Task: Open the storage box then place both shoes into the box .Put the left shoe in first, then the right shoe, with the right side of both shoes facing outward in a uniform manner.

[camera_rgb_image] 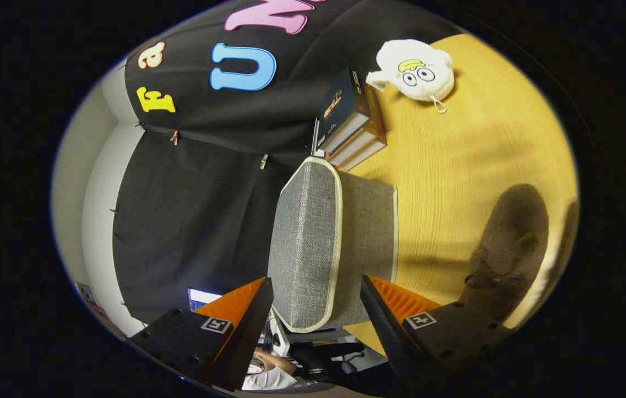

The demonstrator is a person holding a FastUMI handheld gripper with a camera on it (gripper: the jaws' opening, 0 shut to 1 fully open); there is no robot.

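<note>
A: Where was the storage box when you looked?

B: It stood on the wooden tabletop, against the edge nearest the booth's black cloth wall. The view was rolled sideways. The box was grey woven fabric with pale piping, lid apparently down, and it sat just ahead of the claw, reaching back into the gap between the fingers.

A: And the claw itself?

B: Spread wide, nothing pinched. Both fingers stood clear of the fabric, one to each side of the box's near end.

A: How would that box handle, in your judgement?

B: Light and soft-walled, I'd say. Fabric over thin board gives under pressure and could slide on smooth wood. I'd take the piped rim of the lid, where the seam is stiffest, and lift gently so the body doesn't drag along.

A: Anything else close by?

B: A stack of books beyond the box along the same edge, and a white plush toy farther out. I could make out no shoes.
</note>
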